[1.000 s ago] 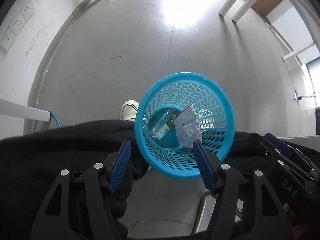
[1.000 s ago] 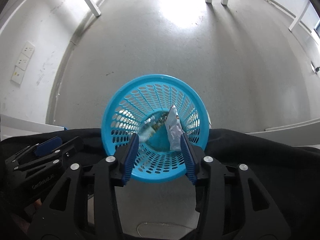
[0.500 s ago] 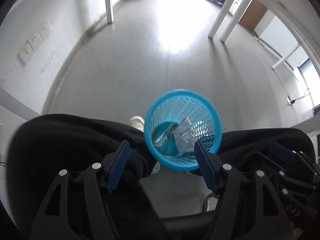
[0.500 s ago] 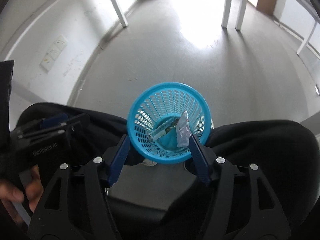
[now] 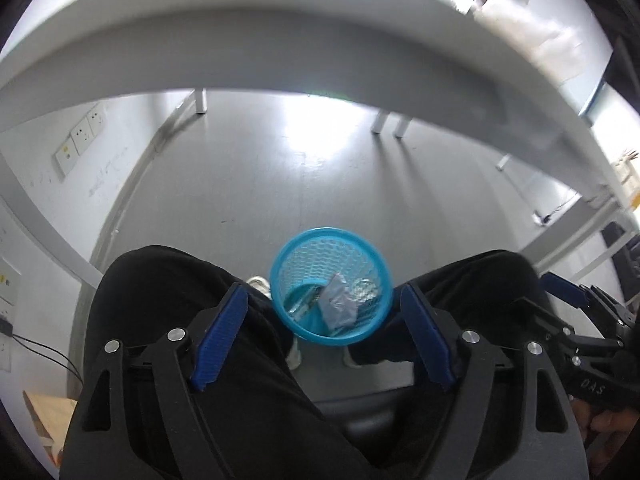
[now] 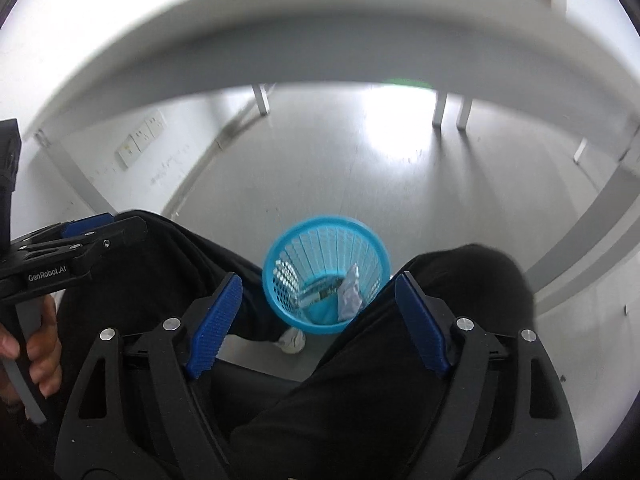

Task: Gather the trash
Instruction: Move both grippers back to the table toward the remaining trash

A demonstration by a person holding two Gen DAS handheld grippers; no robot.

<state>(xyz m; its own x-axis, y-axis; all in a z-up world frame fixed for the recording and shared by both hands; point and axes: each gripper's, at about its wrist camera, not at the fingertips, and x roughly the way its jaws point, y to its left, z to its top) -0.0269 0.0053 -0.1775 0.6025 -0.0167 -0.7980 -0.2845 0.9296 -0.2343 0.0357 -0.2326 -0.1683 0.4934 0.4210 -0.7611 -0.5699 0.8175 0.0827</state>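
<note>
Here both the left gripper and right gripper have jaws opening wide, holding nothing.

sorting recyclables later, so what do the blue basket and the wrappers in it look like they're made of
Blue basket: likely moulded plastic, one even glossy colour, with regular rows of holes in its wall. Silver wrapper: looks like thin metallised film or foil, crinkled and catching light. Second wrapper beside it: shiny printed packet, probably similar film; too blurred to be sure.

Perforated cyan basket, silver wrapper inside, black trousers, grey floor.
</note>
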